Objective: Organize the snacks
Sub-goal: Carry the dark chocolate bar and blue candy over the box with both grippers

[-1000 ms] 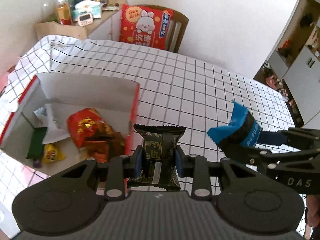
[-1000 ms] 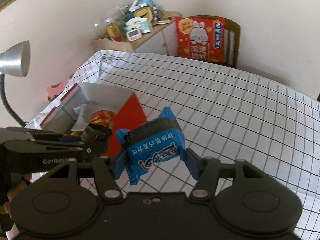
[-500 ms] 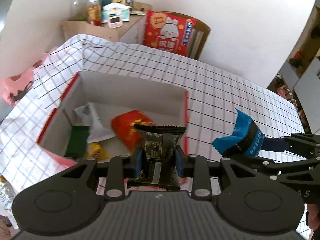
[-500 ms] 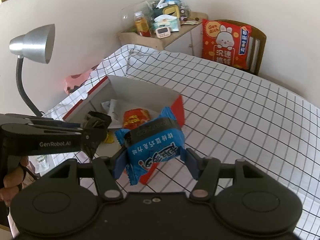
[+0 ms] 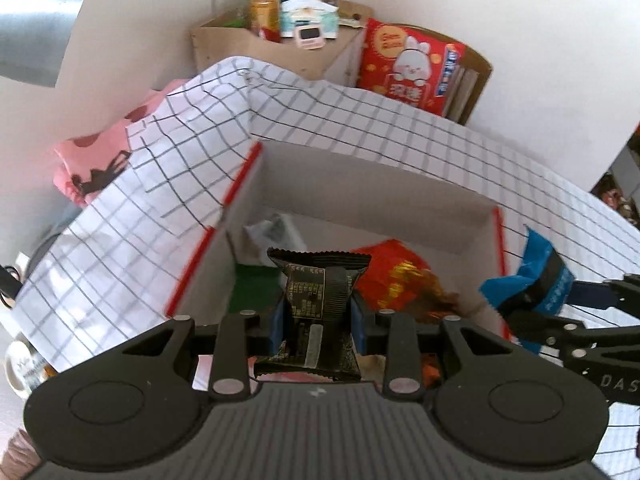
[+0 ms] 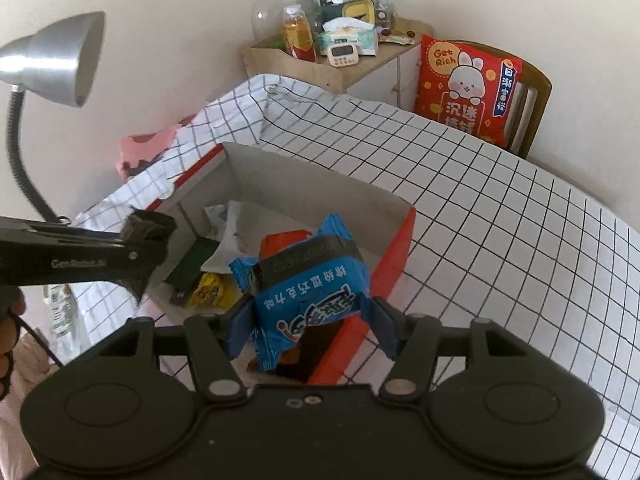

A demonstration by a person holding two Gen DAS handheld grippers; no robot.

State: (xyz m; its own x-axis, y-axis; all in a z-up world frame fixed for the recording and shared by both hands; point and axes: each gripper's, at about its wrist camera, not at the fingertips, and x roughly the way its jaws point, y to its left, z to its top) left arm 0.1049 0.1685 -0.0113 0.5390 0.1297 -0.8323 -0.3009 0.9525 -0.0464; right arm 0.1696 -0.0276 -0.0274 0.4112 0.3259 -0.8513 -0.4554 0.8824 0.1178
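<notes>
Step in hand: carry-to-box phase of snack sorting, both tools loaded, poised above open white box with red edges (image 6: 396,236) on grid-cloth bench (image 6: 500,216). Left tool (image 5: 318,316) clamped on black snack packet (image 5: 320,312), narrow gap, pads pressing packet sides, packet upright, crimped top edge toward 12 o'clock. In right wrist view, left tool (image 6: 150,246) visible at 9 o'clock, tip over box's left wall, a person's hand (image 6: 10,332) at frame edge gripping it. Right tool (image 6: 308,314) clamped on blue snack packet (image 6: 308,288), wider gap, packet puffy and tilted, print upside down; same packet at 3 o'clock in left wrist view, just outside box's right wall there. Box contents: red foil pack (image 5: 394,276), green pack (image 6: 192,260), yellow pack (image 6: 212,290), white wrapper (image 6: 228,236). Black packet hangs over box interior; blue packet over near right corner of box. Neither packet touching box contents, as far as visible. Next move likely: lower a bit, spread pads, drop packets into free floor space, avoid box wall on right side. Risk: blue packet catching red rim, landing on bench instead.
</notes>
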